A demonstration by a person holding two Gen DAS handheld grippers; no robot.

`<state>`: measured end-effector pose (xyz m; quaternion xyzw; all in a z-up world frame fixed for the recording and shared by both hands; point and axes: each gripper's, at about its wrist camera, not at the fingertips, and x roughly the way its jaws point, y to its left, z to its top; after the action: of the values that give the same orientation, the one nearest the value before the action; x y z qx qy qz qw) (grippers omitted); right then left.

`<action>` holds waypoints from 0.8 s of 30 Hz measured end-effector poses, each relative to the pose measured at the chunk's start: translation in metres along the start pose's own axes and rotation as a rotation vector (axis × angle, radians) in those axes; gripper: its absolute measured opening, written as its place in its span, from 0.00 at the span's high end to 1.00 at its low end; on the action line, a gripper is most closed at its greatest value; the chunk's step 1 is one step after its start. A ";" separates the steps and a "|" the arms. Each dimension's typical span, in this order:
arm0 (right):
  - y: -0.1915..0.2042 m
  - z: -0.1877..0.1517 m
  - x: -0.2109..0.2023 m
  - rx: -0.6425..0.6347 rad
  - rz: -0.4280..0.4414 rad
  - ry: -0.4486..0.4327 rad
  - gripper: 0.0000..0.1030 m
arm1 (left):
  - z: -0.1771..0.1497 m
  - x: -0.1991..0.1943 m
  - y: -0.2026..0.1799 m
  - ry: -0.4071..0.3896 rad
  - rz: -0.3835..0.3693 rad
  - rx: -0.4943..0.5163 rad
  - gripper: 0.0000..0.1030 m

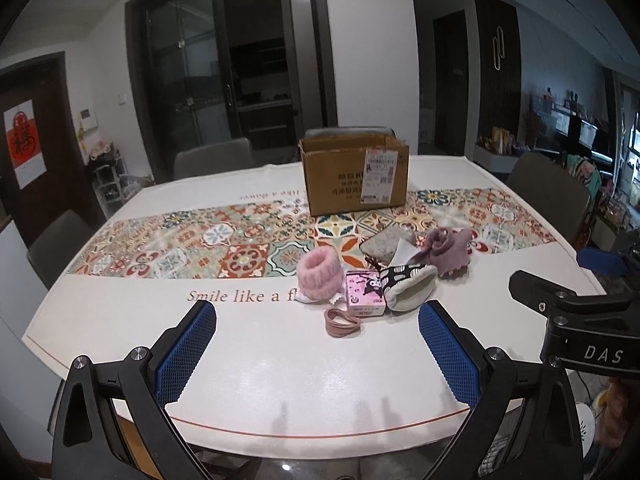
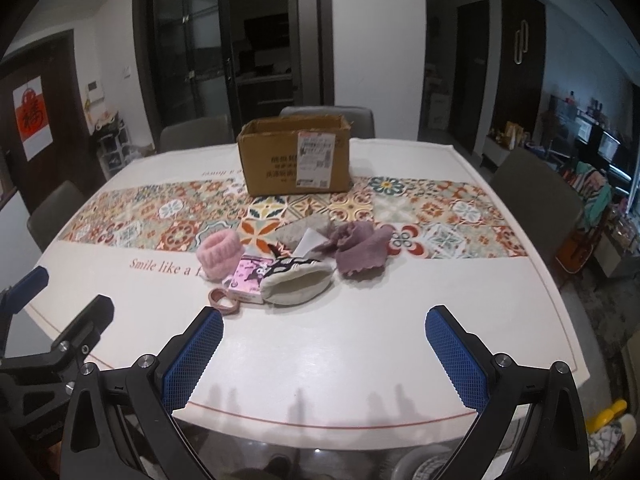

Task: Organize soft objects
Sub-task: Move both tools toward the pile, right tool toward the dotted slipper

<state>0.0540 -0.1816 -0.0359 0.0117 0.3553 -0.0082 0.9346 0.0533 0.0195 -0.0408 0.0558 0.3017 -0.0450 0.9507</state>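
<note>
Table (image 2: 360, 360): white cloth with a band of patterned tiles across the middle and the words "Smile like a f…" in red script; everything below sits on it.
Cardboard box (image 2: 294, 156): brown, open-topped, on the tile band at the far side, a white shipping label on its near face (printed characters beside it).
Soft pile: bunched together in front of the box, near the centre of the table, each item touching or overlapping a neighbour.
Mauve knit piece (image 2: 362, 254): fuzzy, scalloped lower edge, crumpled, at the right end of the pile.
Slipper sock (image 2: 298, 284): black-and-white patterned outside, cream fleecy lining, opening turned toward the cameras.
Pink fluffy cuff (image 2: 220, 258): ribbed, rolled into a tube, at the left end.
Grey pouch (image 2: 300, 230): flat, pale pattern, at the back, partly covered by a white paper tag.
Pink cartoon packet (image 2: 250, 280): small flat pack, wedged between cuff and slipper sock (not soft, by the look of it).
Pink band (image 2: 224, 300): thin loop, lying nearest the table edge.
Left gripper (image 1: 316, 350): blue pads spread wide, holding nothing, hovering over the near edge.
Right gripper (image 2: 324, 354): likewise wide apart and empty, just beside the left one.
</note>
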 end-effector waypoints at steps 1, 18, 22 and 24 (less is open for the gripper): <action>0.001 0.001 0.005 -0.005 0.002 0.006 0.00 | 0.000 0.005 0.001 0.008 -0.008 0.003 0.00; 0.013 0.023 0.103 0.023 0.027 0.166 0.01 | -0.001 0.110 0.007 0.172 -0.093 0.087 0.02; 0.017 0.028 0.127 0.020 0.032 0.207 0.01 | -0.002 0.131 0.011 0.209 -0.115 0.089 0.05; 0.018 0.031 0.137 0.023 0.030 0.224 0.01 | -0.003 0.139 0.013 0.219 -0.126 0.094 0.05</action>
<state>0.1774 -0.1650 -0.1035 0.0283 0.4571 0.0030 0.8890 0.1666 0.0253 -0.1226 0.0858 0.4042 -0.1125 0.9037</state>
